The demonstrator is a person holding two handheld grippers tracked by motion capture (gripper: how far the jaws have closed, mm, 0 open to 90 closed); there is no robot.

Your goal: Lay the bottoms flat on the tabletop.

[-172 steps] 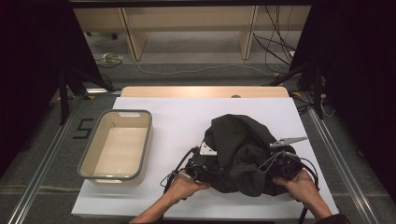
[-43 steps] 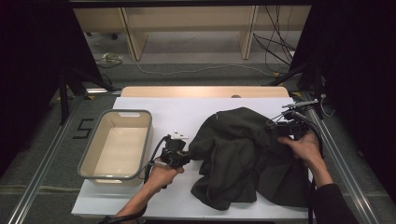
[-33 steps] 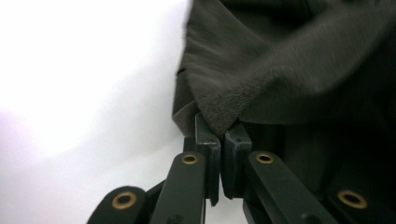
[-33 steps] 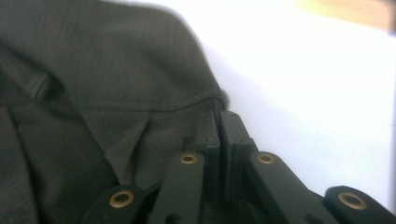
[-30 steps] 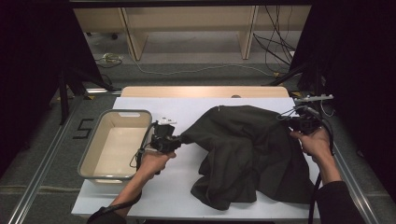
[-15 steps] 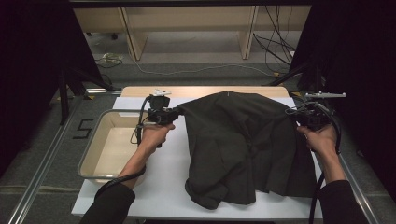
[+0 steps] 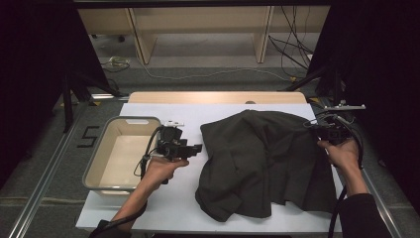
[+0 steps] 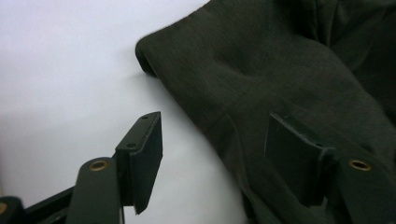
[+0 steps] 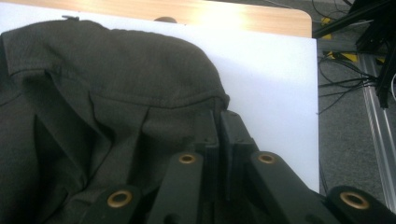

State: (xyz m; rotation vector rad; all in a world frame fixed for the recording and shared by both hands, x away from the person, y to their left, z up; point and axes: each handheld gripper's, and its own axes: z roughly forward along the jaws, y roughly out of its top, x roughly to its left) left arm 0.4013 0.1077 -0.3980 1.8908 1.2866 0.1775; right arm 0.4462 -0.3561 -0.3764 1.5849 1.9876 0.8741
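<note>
With the left gripper (image 7: 196,148) just opened off the garment (image 7: 267,158), keep the right gripper (image 7: 321,130) clamped on its right edge while smoothing it flat on the counter (image 7: 173,208).

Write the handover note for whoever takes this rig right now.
Left tool: open, its jaws have just been opening; nothing between them, beside the dark garment.
Right tool: shut on the garment's right edge.
Garment: spread over the white table, lower left corner folded under. Beige bin at left holds nothing.
Done: garment spread out.
Left: probably smoothing or folding it.
</note>
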